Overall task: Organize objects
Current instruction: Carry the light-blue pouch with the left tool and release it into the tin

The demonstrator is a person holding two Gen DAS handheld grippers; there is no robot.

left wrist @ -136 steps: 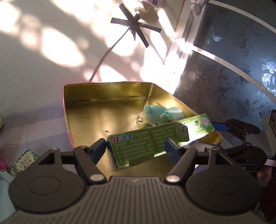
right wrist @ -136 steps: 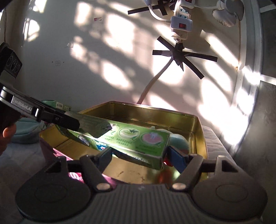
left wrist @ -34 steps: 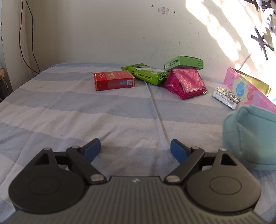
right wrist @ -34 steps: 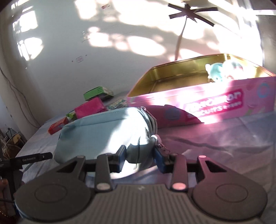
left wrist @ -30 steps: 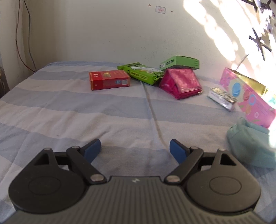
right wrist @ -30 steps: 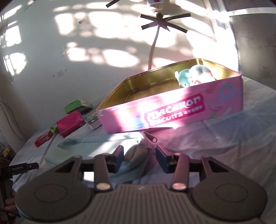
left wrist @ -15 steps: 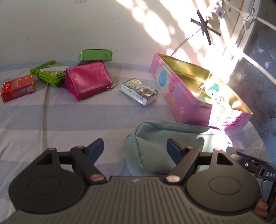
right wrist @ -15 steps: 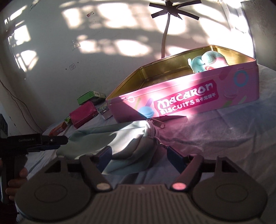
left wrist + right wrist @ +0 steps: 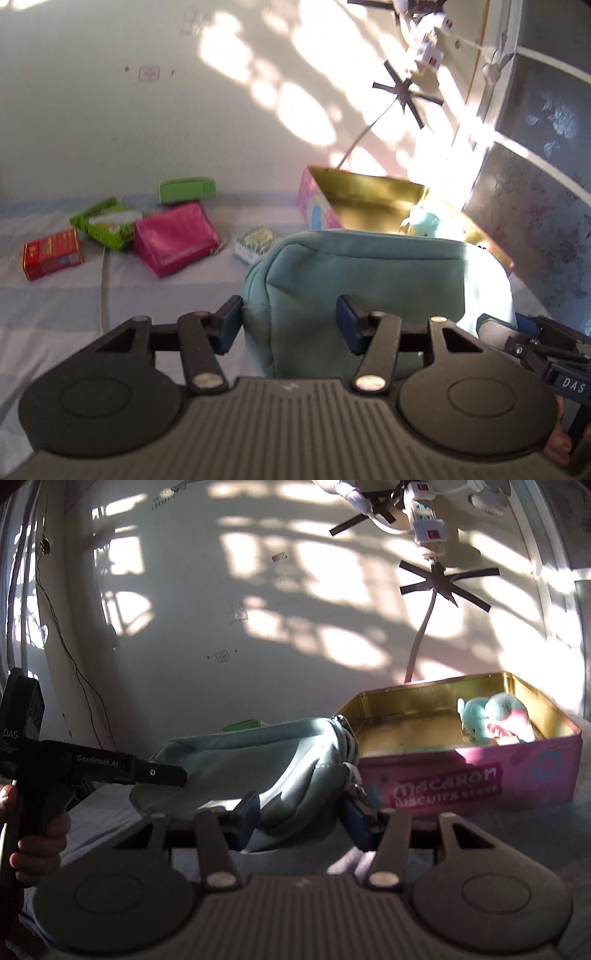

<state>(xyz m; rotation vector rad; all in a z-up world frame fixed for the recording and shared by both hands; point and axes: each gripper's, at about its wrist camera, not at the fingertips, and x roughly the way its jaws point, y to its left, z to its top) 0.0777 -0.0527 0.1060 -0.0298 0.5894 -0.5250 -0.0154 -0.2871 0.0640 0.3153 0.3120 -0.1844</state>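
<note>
A teal fabric pouch (image 9: 369, 280) hangs above the striped bed, carried at both ends. My left gripper (image 9: 291, 321) has its jaws closing, and the pads press the pouch's near end. From the right wrist view, the left gripper (image 9: 177, 773) bites the pouch (image 9: 240, 768) at its far end. My right gripper (image 9: 301, 821) is also closing, its pads squeezing the zipper end. The right gripper (image 9: 495, 326) shows at the lower right in the left wrist view. Just beyond stands the pink macaron tin (image 9: 443, 779), open, with a teal plush toy (image 9: 487, 716) inside.
On the bed lie a red box (image 9: 51, 253), a green tissue pack (image 9: 107, 225), a green box (image 9: 186, 190), a magenta pouch (image 9: 173, 238) and a small patterned pack (image 9: 255, 240). A wall with a power strip (image 9: 428, 520) stands behind; a dark patterned panel (image 9: 546, 184) is on the right.
The left gripper has come up to the teal pouch and narrowed onto its end. The right jaws have narrowed on the zipper end. The pouch has risen off the bed.
</note>
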